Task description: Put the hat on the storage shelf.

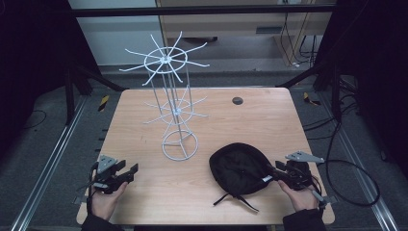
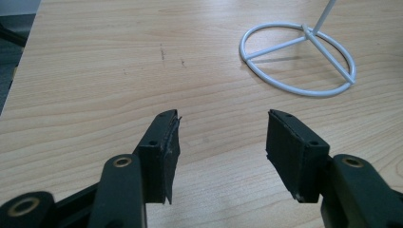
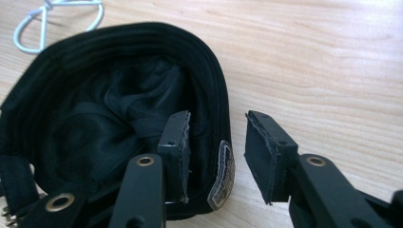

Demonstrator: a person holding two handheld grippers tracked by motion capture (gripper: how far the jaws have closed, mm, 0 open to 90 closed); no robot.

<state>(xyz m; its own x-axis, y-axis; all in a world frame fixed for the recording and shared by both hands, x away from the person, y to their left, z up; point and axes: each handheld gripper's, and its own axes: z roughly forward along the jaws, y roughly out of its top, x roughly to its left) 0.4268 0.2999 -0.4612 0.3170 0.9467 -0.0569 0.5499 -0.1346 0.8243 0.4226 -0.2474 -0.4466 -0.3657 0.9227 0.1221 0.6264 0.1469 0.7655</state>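
A black hat lies upside down on the wooden table at the front right, its strap trailing toward the front edge. My right gripper reaches its right rim. In the right gripper view the right gripper straddles the hat's rim: one jaw is inside the hat, the other outside, and a gap still shows beside the pads. My left gripper rests at the front left, and in its own view the left gripper is open over bare wood with nothing between the jaws.
A tall white wire rack with two tiers of spoke hooks stands at the table's middle on a ring base. That ring lies just beyond the hat. A dark round grommet sits near the far edge.
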